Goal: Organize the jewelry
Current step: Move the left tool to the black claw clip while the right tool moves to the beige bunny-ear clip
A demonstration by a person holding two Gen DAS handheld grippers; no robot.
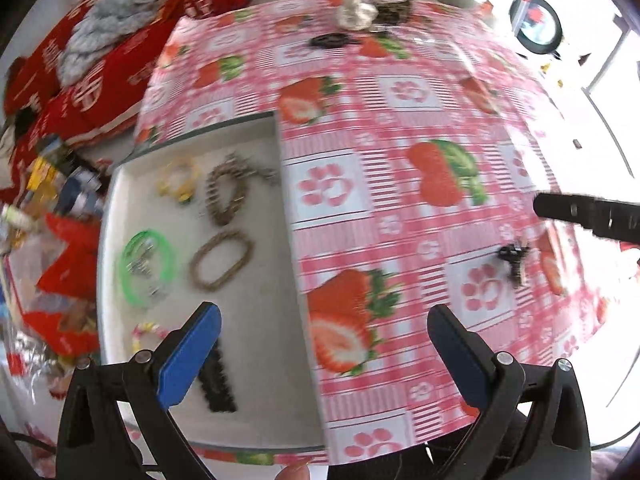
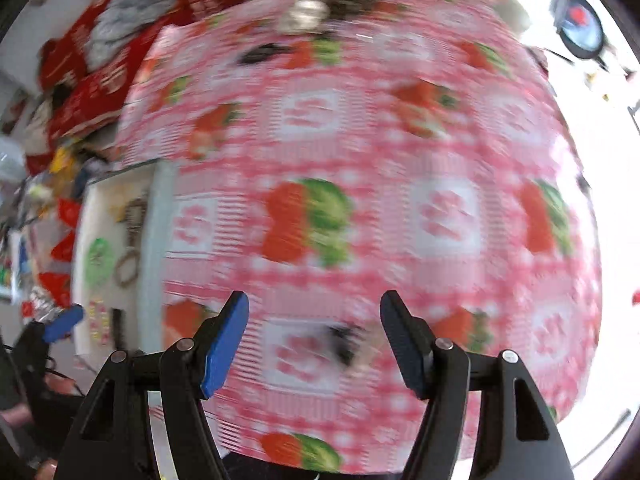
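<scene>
A white tray (image 1: 256, 360) lies on the left of the strawberry tablecloth. In it are a green bangle (image 1: 148, 268), two brown chain bracelets (image 1: 222, 266), a yellow bead bracelet (image 1: 180, 180), a pink bead bracelet (image 1: 146, 334) and a black piece (image 1: 216, 384). A small black jewelry piece (image 1: 514, 258) lies loose on the cloth at the right; it shows blurred in the right wrist view (image 2: 344, 344), between the right gripper's fingers. My left gripper (image 1: 324, 344) is open and empty over the tray's right edge. My right gripper (image 2: 314, 336) is open and empty.
At the table's far edge lie a black piece (image 1: 332, 41), a silvery heap (image 1: 356, 12) and a dark chain pile (image 1: 394, 12). Red bags and clutter (image 1: 80, 80) fill the floor to the left. The right gripper's finger (image 1: 580, 210) shows at the right of the left wrist view.
</scene>
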